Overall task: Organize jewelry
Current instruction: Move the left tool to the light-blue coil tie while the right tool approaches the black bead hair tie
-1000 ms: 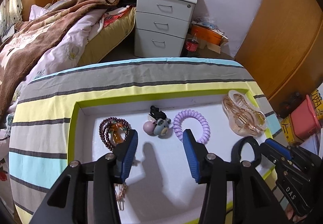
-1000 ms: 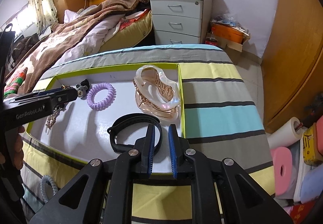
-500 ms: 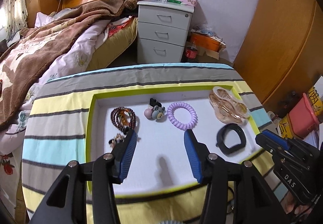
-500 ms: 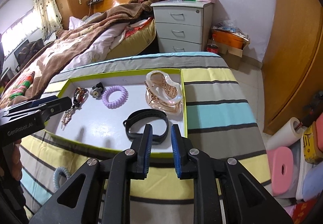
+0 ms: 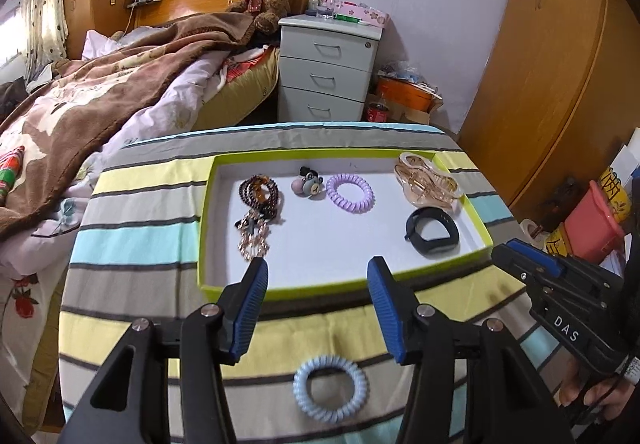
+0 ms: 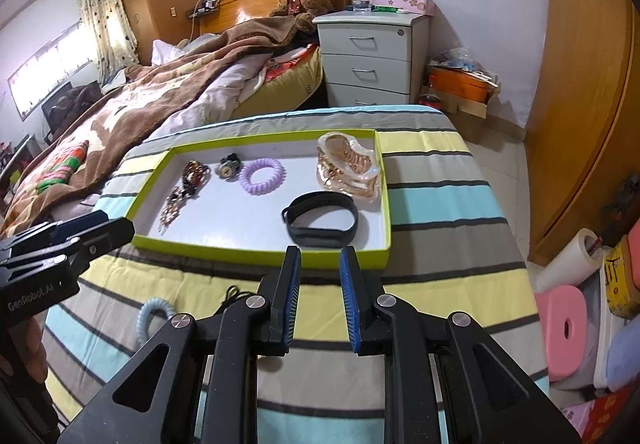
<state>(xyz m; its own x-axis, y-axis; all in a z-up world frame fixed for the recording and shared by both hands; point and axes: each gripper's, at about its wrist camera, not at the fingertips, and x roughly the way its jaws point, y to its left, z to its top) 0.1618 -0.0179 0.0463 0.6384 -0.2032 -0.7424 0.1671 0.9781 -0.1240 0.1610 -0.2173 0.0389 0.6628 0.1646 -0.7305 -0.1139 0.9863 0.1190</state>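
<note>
A white tray with a lime rim (image 5: 320, 287) lies on the striped table. It holds a dark bead bracelet (image 5: 260, 191), gold dangly earrings (image 5: 252, 238), a bear hair clip (image 5: 308, 183), a purple coil hair tie (image 5: 350, 193), a clear claw clip (image 5: 426, 180) and a black band (image 5: 432, 230). A light blue coil hair tie (image 5: 330, 388) lies outside the tray, on the cloth under my left gripper (image 5: 317, 268). Its jaws are opening, with nothing between them. My right gripper (image 6: 320, 256) hovers in front of the tray's near rim (image 6: 256, 254), close to the black band (image 6: 322, 220), open and holding nothing.
The table has a striped cloth (image 5: 132, 240). A bed with a brown blanket (image 5: 100, 92) is at the left, and a white drawer unit (image 5: 328, 68) stands behind. A wooden wardrobe (image 6: 580, 84), pink stools (image 6: 568, 324) and bins fill the right. A thin black cord (image 6: 234, 294) lies near the blue tie.
Both grippers have drawn back from over the tray toward the table's near edge and risen. The blue coil tie has come into view. Both pairs of jaws stand a little wider.
</note>
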